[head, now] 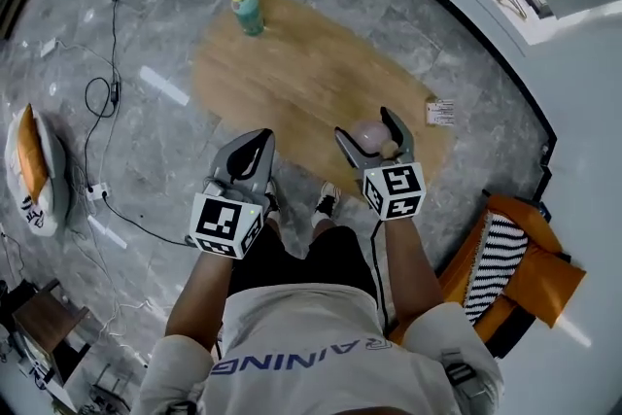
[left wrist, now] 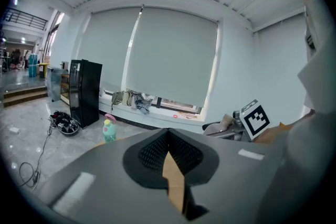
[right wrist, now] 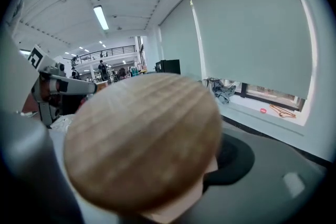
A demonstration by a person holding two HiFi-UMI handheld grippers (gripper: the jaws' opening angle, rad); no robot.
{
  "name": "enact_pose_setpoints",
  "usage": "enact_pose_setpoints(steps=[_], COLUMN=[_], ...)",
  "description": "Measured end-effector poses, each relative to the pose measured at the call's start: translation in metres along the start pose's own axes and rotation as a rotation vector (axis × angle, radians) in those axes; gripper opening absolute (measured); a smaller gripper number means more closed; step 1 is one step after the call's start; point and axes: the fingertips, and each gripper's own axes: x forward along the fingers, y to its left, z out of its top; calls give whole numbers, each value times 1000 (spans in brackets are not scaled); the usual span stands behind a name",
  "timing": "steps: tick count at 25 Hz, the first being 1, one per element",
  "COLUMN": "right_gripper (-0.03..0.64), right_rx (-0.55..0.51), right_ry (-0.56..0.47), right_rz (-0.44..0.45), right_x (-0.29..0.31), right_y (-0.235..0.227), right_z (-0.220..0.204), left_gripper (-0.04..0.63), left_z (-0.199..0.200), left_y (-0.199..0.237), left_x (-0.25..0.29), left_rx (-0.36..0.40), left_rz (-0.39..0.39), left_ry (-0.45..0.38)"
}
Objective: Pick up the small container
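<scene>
The small container (head: 369, 135), a pale pink round pot with a wooden lid, sits between the jaws of my right gripper (head: 367, 131), which is shut on it over the near right part of the wooden table (head: 301, 73). In the right gripper view the container's lid (right wrist: 142, 139) fills most of the picture and hides the jaws' tips. My left gripper (head: 255, 147) hovers to the left, at the table's near edge, its jaws shut with nothing in them (left wrist: 168, 136).
A green bottle (head: 248, 10) with a pink cap stands at the table's far end. A small printed card (head: 440, 112) lies at the right edge. Cables (head: 102, 97) run over the floor at left, and an orange chair (head: 515, 267) stands at right.
</scene>
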Motion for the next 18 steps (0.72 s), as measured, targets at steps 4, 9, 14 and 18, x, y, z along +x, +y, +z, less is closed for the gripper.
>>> enact_pose_setpoints(steps=[4, 9, 14, 18], right_gripper=[431, 431, 434, 436], right_rx=[-10, -61, -45, -43], right_ry=[-42, -90, -114, -142], right_rz=[0, 3, 5, -9], right_x=[-42, -87, -120, -139], right_y=[10, 20, 26, 21], right_z=[49, 92, 116, 133], left_gripper=[2, 2, 2, 2], left_z=[37, 79, 114, 132], left_y=[-12, -28, -46, -60], left_x=[-19, -39, -54, -59], left_rx=[8, 13, 27, 29], left_rz=[-11, -30, -56, -75], left_ry=[-48, -116, -161, -179])
